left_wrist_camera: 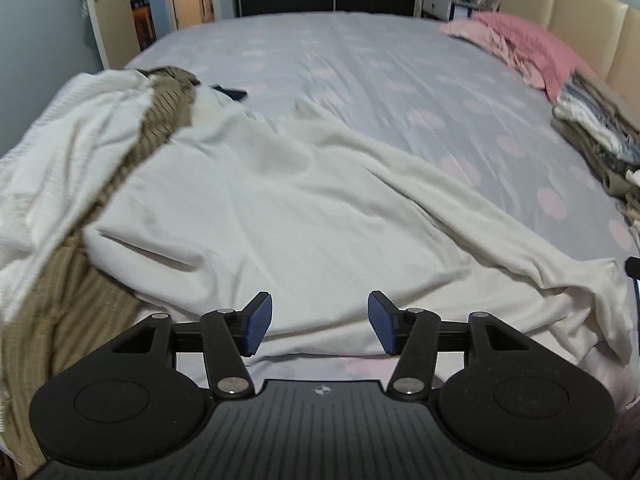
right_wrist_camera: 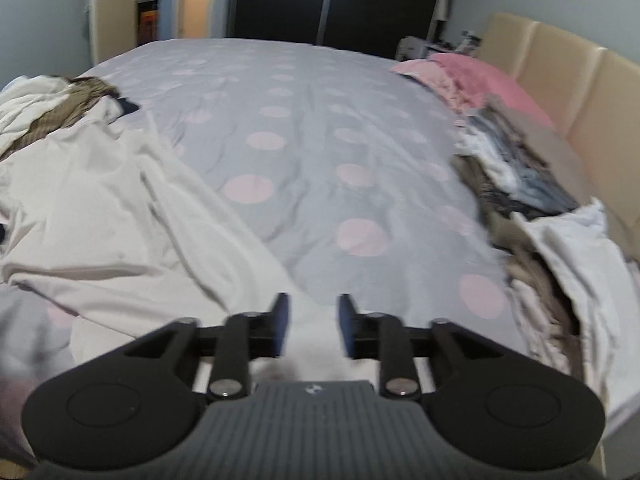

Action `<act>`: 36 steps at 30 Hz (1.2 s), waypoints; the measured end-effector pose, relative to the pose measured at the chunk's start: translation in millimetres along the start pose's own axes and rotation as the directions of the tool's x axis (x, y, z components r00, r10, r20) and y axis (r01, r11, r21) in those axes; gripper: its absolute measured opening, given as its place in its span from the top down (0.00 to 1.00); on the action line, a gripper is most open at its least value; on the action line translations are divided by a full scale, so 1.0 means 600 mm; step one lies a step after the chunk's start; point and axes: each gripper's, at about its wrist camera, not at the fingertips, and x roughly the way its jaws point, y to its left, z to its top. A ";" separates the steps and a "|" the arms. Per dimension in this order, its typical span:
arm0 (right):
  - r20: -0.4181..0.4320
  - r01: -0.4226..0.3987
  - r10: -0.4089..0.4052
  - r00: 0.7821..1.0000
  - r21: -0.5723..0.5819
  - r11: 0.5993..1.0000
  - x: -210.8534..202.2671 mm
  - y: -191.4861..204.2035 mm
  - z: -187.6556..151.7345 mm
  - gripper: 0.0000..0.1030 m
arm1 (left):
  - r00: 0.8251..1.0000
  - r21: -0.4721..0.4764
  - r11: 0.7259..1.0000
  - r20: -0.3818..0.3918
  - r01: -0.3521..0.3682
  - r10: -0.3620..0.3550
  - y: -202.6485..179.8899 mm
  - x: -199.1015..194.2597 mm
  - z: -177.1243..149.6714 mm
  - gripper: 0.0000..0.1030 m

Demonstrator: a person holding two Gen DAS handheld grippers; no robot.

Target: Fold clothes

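Note:
A cream long-sleeved garment (left_wrist_camera: 280,208) lies spread on the bed, one sleeve (left_wrist_camera: 520,240) stretched to the right. It also shows in the right wrist view (right_wrist_camera: 120,216). My left gripper (left_wrist_camera: 320,322) is open and empty, just above the garment's near edge. My right gripper (right_wrist_camera: 313,326) is open, its blue pads on either side of the white sleeve end (right_wrist_camera: 312,344), not closed on it. A pile of unfolded clothes, white (left_wrist_camera: 80,128) and brown striped (left_wrist_camera: 168,108), lies to the left.
The bed has a grey cover with pink dots (left_wrist_camera: 400,92). A stack of folded clothes (right_wrist_camera: 520,176) and pink pillows (right_wrist_camera: 480,76) lie along the beige headboard (right_wrist_camera: 580,92) on the right. A dark wardrobe (right_wrist_camera: 320,4) and an open door stand beyond.

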 end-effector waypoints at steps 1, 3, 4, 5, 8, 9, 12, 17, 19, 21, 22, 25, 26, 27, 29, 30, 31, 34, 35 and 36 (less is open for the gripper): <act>-0.005 -0.022 0.022 1.000 -0.009 1.000 0.009 0.006 0.000 0.63 | 1.000 0.011 1.000 -0.007 0.006 -0.006 -0.005 0.010 -0.002 0.50; -0.023 -0.059 0.059 0.998 -0.013 0.998 0.036 0.014 -0.001 0.54 | 0.999 0.017 1.000 -0.035 0.011 -0.011 -0.015 0.033 -0.009 0.49; -0.028 -0.076 0.076 0.997 -0.009 0.997 0.050 0.017 -0.001 0.52 | 0.998 0.016 1.000 -0.056 0.018 -0.017 -0.020 0.046 -0.013 0.49; -0.032 -0.088 0.088 0.996 -0.009 0.996 0.066 0.020 -0.002 0.48 | 0.996 0.016 0.999 -0.079 0.032 -0.031 -0.025 0.057 -0.017 0.49; -0.069 -0.109 0.108 0.992 -0.012 0.994 0.111 0.029 -0.005 0.48 | 0.988 0.037 0.996 -0.131 0.082 -0.077 -0.049 0.091 -0.027 0.49; -0.085 -0.120 0.119 0.989 -0.009 0.993 0.122 0.030 -0.008 0.47 | 0.986 0.054 0.994 -0.140 0.097 -0.089 -0.059 0.100 -0.029 0.49; -0.122 -0.118 0.117 0.986 -0.001 0.993 0.151 0.029 -0.022 0.48 | 0.982 0.086 0.989 -0.159 0.121 -0.106 -0.083 0.122 -0.029 0.48; -0.149 -0.110 0.110 0.983 0.007 0.994 0.178 0.022 -0.035 0.54 | 0.982 0.129 0.986 -0.168 0.109 -0.087 -0.106 0.142 -0.031 0.45; -0.147 -0.105 0.104 0.984 0.004 0.994 0.181 0.021 -0.036 0.60 | 0.982 0.125 0.987 -0.171 0.105 -0.082 -0.107 0.142 -0.028 0.46; -0.137 -0.096 0.095 0.986 -0.004 0.995 0.179 0.023 -0.035 0.80 | 0.984 0.145 0.985 -0.162 0.097 -0.073 -0.111 0.138 -0.028 0.62; -0.132 -0.088 0.086 0.987 -0.005 0.996 0.178 0.024 -0.035 0.82 | 0.985 0.157 0.983 -0.156 0.093 -0.069 -0.114 0.135 -0.029 0.74; -0.108 -0.071 0.072 0.992 0.015 0.997 0.167 0.020 -0.030 0.90 | 0.992 0.243 0.969 -0.127 0.046 -0.015 -0.127 0.124 -0.033 0.96; -0.093 -0.065 0.067 0.993 0.024 0.998 0.160 0.017 -0.026 0.90 | 0.992 0.259 0.965 -0.122 0.039 -0.008 -0.130 0.120 -0.033 0.98; -0.076 -0.057 0.060 0.995 0.033 0.998 0.151 0.016 -0.022 0.90 | 0.992 0.260 0.965 -0.123 0.043 -0.011 -0.131 0.116 -0.033 1.00; -0.037 -0.045 0.047 0.998 0.050 0.998 0.131 0.011 -0.012 0.91 | 0.993 0.247 0.968 -0.112 0.049 -0.022 -0.125 0.102 -0.031 1.00; -0.018 -0.040 0.041 0.999 0.057 0.998 0.119 0.008 -0.006 0.91 | 0.994 0.238 0.970 -0.102 0.052 -0.028 -0.122 0.092 -0.029 1.00; -0.003 -0.033 0.033 0.999 0.065 0.997 0.107 0.005 0.000 0.91 | 0.995 0.229 0.972 -0.091 0.055 -0.035 -0.120 0.082 -0.027 1.00; 0.009 -0.005 0.004 1.000 0.083 0.997 0.070 -0.006 0.008 0.91 | 0.997 0.210 0.976 -0.064 0.063 -0.051 -0.114 0.046 -0.024 1.00; -0.003 -0.003 0.003 1.000 0.086 0.996 0.058 -0.008 0.006 0.91 | 0.997 0.212 0.975 -0.055 0.070 -0.059 -0.113 0.032 -0.024 1.00; -0.024 -0.005 0.007 1.000 0.093 0.996 0.046 -0.012 0.002 0.92 | 0.997 0.215 0.974 -0.045 0.076 -0.068 -0.111 0.018 -0.024 1.00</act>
